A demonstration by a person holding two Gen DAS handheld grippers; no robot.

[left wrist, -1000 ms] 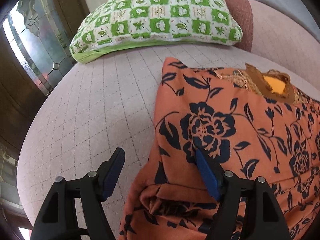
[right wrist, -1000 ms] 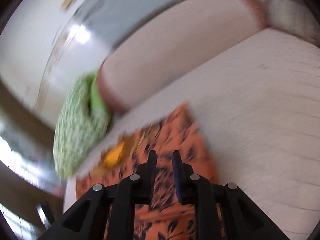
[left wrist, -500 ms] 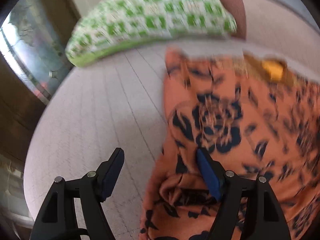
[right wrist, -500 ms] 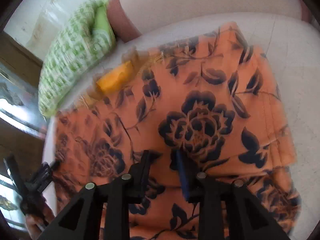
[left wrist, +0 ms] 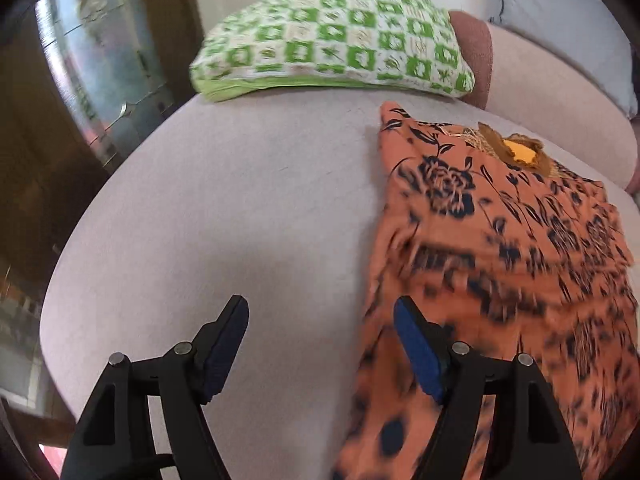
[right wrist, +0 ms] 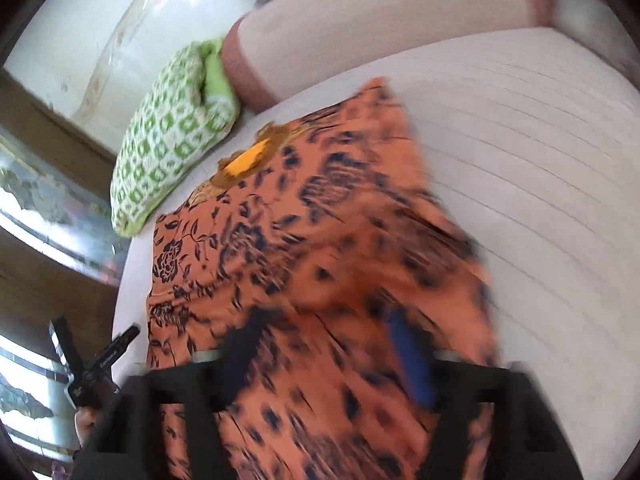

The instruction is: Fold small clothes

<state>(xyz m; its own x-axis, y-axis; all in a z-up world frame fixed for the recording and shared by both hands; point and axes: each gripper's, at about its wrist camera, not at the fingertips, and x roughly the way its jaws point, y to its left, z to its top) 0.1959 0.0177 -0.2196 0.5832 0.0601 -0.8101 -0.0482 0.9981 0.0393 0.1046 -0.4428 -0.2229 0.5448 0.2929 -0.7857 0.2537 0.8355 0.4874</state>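
An orange garment with a dark blue flower print (left wrist: 516, 240) lies flat on the pale bed, its brown and yellow neck patch (left wrist: 518, 152) at the far end. It also shows in the right wrist view (right wrist: 320, 240). My left gripper (left wrist: 320, 344) is open and empty, just left of the garment's near left edge. My right gripper (right wrist: 328, 356) is open above the near part of the garment, blurred by motion. The left gripper also shows in the right wrist view (right wrist: 96, 364) at the lower left.
A green and white checked pillow (left wrist: 332, 52) lies at the far end of the bed (left wrist: 224, 208). A pale bolster with a reddish end (left wrist: 560, 120) runs along the back. A window and dark wood frame (left wrist: 100, 72) stand at the left.
My left gripper pulled back and left, off the garment. My right gripper opened from nearly shut and came down over the near part of the garment.
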